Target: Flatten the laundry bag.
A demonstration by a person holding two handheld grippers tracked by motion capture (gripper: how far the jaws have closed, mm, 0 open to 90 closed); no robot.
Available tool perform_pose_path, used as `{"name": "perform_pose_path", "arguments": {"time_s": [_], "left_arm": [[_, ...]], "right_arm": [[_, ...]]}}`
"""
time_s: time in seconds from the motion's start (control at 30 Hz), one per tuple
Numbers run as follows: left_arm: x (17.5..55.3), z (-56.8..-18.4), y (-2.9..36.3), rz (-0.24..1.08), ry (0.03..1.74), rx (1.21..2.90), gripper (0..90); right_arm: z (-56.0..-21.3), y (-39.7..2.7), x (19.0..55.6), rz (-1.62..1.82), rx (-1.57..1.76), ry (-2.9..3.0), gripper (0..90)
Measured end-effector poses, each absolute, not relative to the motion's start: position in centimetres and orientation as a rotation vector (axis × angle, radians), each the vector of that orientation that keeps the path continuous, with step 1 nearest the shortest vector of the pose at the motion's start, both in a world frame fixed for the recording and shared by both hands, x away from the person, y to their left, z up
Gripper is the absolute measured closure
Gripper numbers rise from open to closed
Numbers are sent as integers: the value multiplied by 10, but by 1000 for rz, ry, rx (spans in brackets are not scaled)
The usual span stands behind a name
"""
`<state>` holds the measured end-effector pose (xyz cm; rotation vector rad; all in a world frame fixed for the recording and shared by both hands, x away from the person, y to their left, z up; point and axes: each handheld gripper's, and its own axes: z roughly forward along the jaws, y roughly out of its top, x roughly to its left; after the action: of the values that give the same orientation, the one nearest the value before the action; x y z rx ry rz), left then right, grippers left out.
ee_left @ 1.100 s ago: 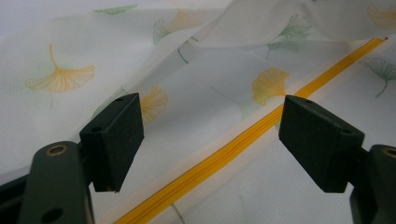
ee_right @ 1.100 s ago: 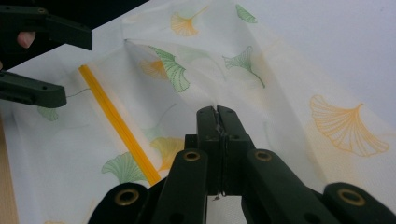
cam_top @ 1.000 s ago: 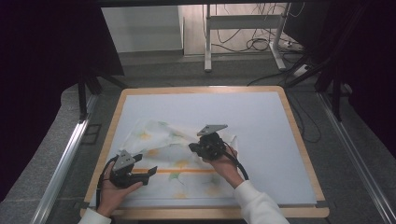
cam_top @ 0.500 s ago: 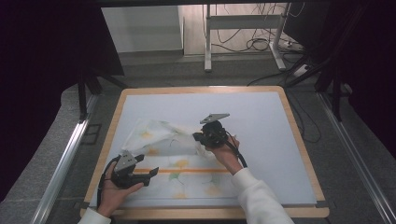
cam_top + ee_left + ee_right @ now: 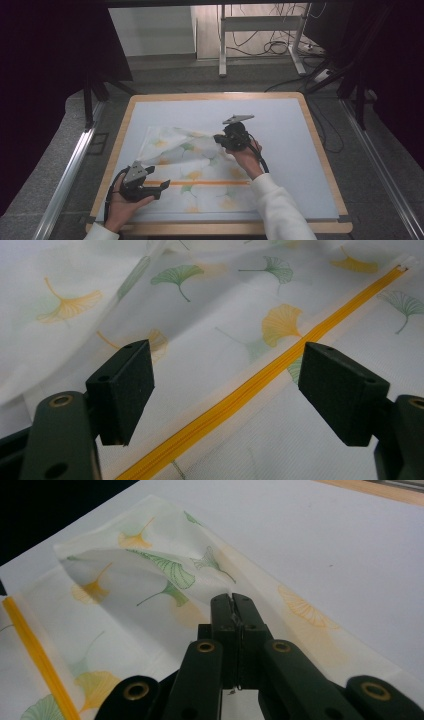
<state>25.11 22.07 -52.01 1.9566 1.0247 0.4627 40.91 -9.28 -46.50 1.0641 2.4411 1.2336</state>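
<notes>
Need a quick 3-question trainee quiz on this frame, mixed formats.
1. True or false: the left gripper has its jaws open.
2. What colour is the zipper on the leaf-print fabric cover?
3. The right gripper is: A) open above the cover, B) shut on a fold of the cover, C) lying on the bare table.

Key: 1 true; 2 orange-yellow; 3 B.

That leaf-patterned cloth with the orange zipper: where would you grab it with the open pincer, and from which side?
Probably the near left edge of the cloth, just beside the orange zipper. The left gripper already lies low there, jaws wide apart over the zipper line, so it could slide in level from the left and pinch the thin, flat edge. The right gripper is shut on a fold farther up.
</notes>
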Motion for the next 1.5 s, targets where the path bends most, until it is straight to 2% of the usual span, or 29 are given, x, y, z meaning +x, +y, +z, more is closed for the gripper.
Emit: {"name": "perform_pose_path", "arguments": {"time_s": [1.5], "left_arm": [[253,-522,221,450,1019,1978,223]], "right_arm": [[-483,-115,465,1204,1311,2294,883]]}}
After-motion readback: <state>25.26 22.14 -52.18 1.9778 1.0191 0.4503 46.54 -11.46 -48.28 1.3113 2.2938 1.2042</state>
